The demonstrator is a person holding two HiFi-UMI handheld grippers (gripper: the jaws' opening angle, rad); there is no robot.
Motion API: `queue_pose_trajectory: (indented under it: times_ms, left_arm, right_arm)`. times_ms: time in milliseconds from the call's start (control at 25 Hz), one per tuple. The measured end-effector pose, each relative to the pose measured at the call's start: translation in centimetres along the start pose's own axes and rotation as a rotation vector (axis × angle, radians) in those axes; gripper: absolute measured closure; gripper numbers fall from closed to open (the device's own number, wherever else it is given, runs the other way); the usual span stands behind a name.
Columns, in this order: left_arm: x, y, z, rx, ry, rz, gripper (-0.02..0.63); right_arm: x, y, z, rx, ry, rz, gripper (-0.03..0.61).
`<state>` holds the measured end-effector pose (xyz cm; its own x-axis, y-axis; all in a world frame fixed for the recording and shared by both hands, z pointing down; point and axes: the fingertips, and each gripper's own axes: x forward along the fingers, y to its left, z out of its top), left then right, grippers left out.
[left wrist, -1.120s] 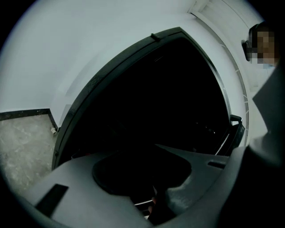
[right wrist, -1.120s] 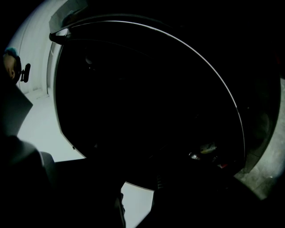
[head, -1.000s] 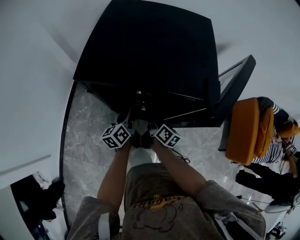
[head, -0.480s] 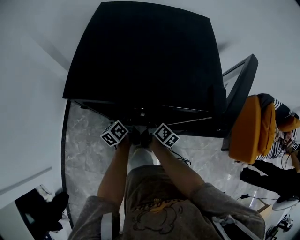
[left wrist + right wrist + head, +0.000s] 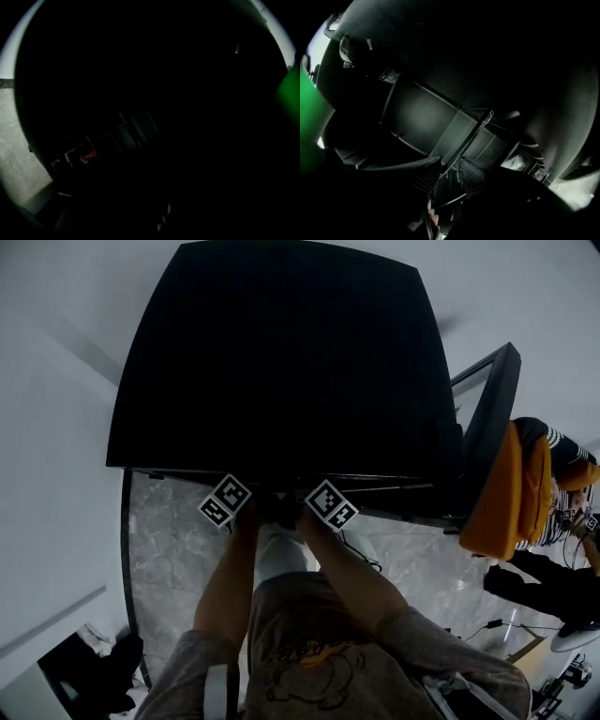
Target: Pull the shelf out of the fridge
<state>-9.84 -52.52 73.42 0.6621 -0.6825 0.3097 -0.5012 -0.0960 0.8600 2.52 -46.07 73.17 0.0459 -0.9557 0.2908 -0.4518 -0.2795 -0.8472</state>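
Observation:
In the head view the black fridge (image 5: 281,362) fills the middle, seen from above, with its door (image 5: 483,418) swung open to the right. Both marker cubes, left (image 5: 225,500) and right (image 5: 330,505), sit at its front edge, and the jaws reach in under the top, out of sight. In the right gripper view a thin glass shelf edge (image 5: 474,131) runs between the ribbed pads (image 5: 425,177) of my right gripper (image 5: 451,174), with a gap on each side. My left gripper's jaws have just been opening. Its view is too dark to show them or anything between them.
A person sits in an orange chair (image 5: 497,484) just right of the open door. Grey marble floor (image 5: 169,540) lies in front of the fridge, with white walls behind it and to the left. A small red item (image 5: 89,154) shows dimly inside the fridge.
Both marker cubes have moved up to the fridge's front edge. The fridge top now covers the interior that was visible before.

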Motion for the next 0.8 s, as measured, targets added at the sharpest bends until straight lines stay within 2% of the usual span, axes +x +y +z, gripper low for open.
queue_pose_trajectory:
  times_ms: [240, 480, 680, 800]
  left_arm:
    - [1.5, -0.1, 0.4, -0.029, 0.005, -0.010, 0.477]
    - [2.5, -0.3, 0.9, -0.026, 0.007, -0.018, 0.480]
    - [2.6, -0.6, 1.2, -0.110, -0.028, -0.060, 0.546]
    - [2.3, -0.6, 1.3, -0.138, -0.038, -0.072, 0.557]
  right_arm:
    - [1.1, -0.7, 1.3, -0.008, -0.057, -0.056, 0.453]
    - [2.0, -0.8, 1.9, -0.004, -0.050, -0.061, 0.451]
    - [2.0, -0.8, 1.9, 0.010, -0.050, -0.064, 0.453]
    - [1.8, -0.7, 1.8, 0.001, -0.043, -0.072, 0.454]
